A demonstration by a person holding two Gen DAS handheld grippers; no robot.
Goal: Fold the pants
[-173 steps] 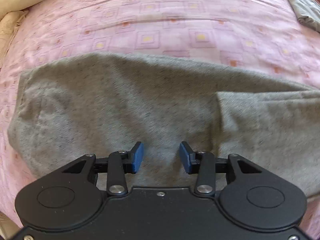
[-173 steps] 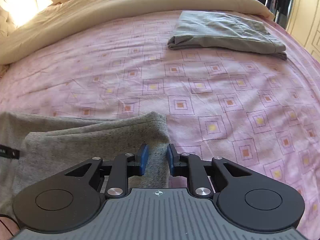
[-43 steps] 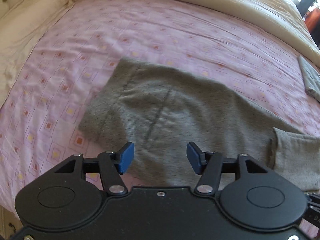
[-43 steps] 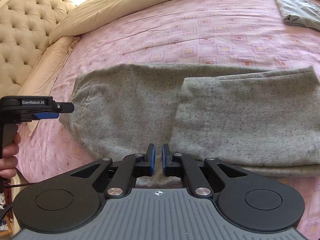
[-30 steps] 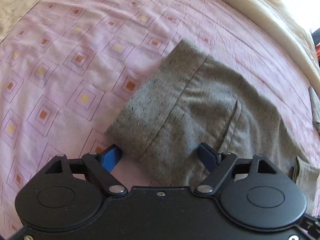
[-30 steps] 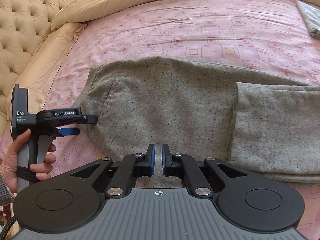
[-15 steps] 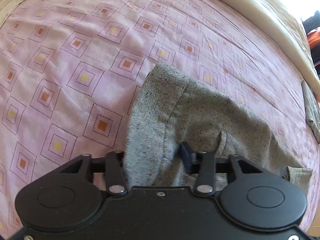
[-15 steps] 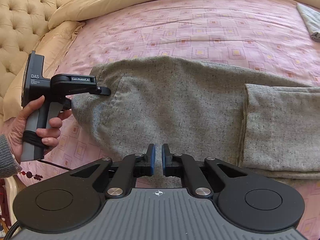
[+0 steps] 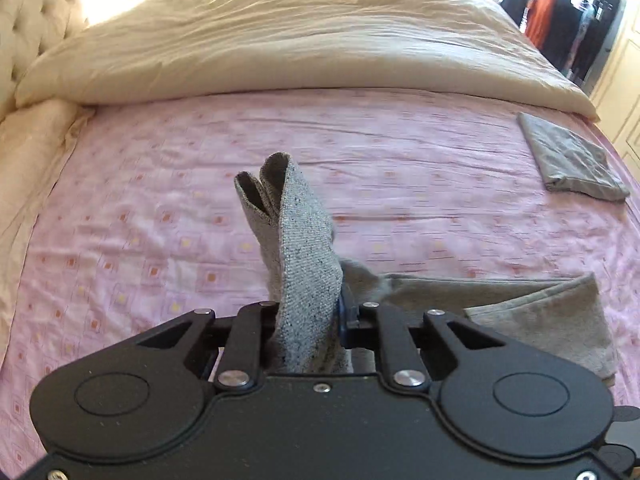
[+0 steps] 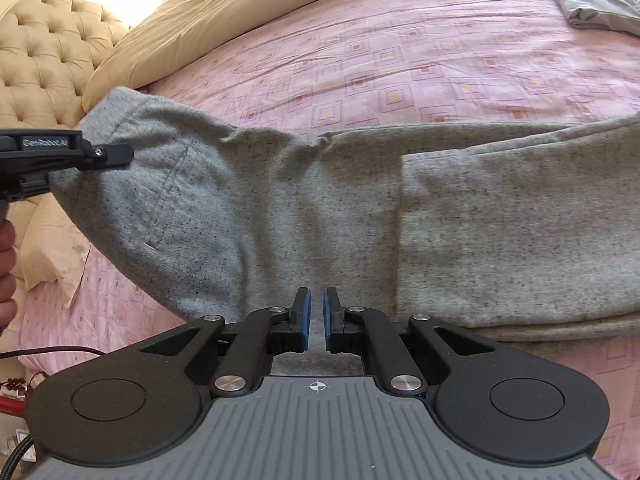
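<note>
Grey speckled pants [image 10: 280,208] lie across the pink patterned bed sheet [image 10: 400,52], their leg end folded back over the middle [image 10: 500,220]. My left gripper [image 9: 308,308] has its jaws closing on the waistband end [image 9: 296,220], which stands up between the fingers, lifted off the bed. In the right wrist view the left gripper [image 10: 104,156] holds that corner raised at the left, with a person's hand [image 10: 6,264] below it. My right gripper [image 10: 316,312] hovers over the pants' near edge, shut, with nothing between its blue pads.
A folded grey garment [image 9: 572,160] lies at the bed's far right. A cream duvet [image 9: 280,40] is bunched along the far side, and a tufted headboard [image 10: 48,60] stands at the left. Clothes hang on a rack [image 9: 560,28] beyond the bed.
The left gripper closed on the waistband corner and lifted it up off the sheet, rolling as it rose. The right gripper shifted a little over the pants and stayed shut.
</note>
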